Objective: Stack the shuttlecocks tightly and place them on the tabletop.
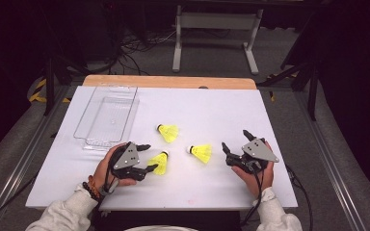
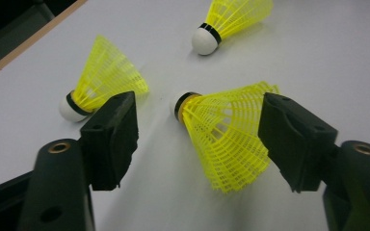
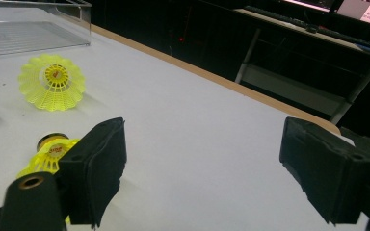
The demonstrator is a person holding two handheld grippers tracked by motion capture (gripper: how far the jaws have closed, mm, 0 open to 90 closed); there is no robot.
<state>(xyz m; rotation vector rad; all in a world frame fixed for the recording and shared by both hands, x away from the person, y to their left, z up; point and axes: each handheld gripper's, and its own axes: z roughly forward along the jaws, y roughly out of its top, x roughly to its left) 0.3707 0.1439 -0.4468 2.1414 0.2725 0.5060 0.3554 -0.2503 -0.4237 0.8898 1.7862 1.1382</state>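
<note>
- Left gripper (image 1: 147,158) sits at the near-left shuttlecock (image 1: 160,162), low on the white table (image 1: 221,103); we read the step as a pick-up of this one.
- In the left gripper view that shuttlecock (image 2: 226,134) lies on its side between the jaws, skirt toward the camera, cork pointing away. One pad looks to be at the skirt edge, the other stands clear with table showing between, so we call the jaws released, nothing gripped yet.
- To do it well, we'd centre the jaws on the skirt or nearer the cork band, then close gently: the mesh skirt looks soft and would likely crush or spring out sideways.
- We'd keep the pads just off the table so they don't scrape.
- Right gripper (image 1: 235,143) rests near the right-hand shuttlecock (image 1: 201,153), jaws wide apart, empty.
- Third shuttlecock (image 1: 168,133) lies farther back, toward the clear plastic tray (image 1: 87,139) at the far left; we judge the tray the likely drop spot.
- Writing: red print on the cork end of one shuttlecock (image 3: 50,153) in the right gripper view, too small to read. No other labels legible.
</note>
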